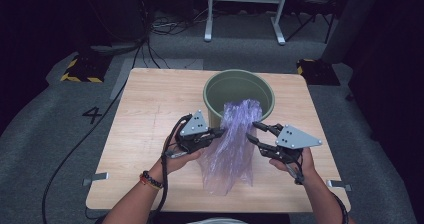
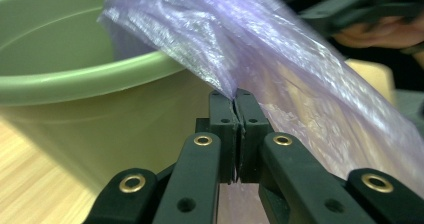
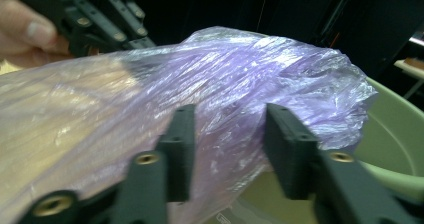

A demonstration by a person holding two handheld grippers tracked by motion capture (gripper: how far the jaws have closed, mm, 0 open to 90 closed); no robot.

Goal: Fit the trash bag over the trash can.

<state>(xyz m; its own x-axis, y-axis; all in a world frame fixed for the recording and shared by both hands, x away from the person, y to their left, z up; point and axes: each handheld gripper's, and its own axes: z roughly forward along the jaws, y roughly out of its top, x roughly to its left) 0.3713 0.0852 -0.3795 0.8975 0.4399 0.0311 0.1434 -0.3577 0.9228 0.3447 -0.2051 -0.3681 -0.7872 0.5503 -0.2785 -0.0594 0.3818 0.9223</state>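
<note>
The left tongs (image 2: 235, 99) pinch the purple bag (image 1: 232, 144) at centre frame; the right tongs (image 1: 253, 132) stand spread around its other edge. The bag drapes from the green bin (image 1: 220, 86) rim onto the counter (image 1: 145, 114). Lining the bin seems underway; next, the right tongs must bite.

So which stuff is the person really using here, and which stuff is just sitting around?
In use:
- purple plastic bag, draped over the bucket's rim
- green bucket
- left gripper, pinched shut on the bag's edge
- right gripper, jaws either side of the bag, not pressing it

Just lying about:
- black cables on the floor
- white frame legs behind the table
</note>
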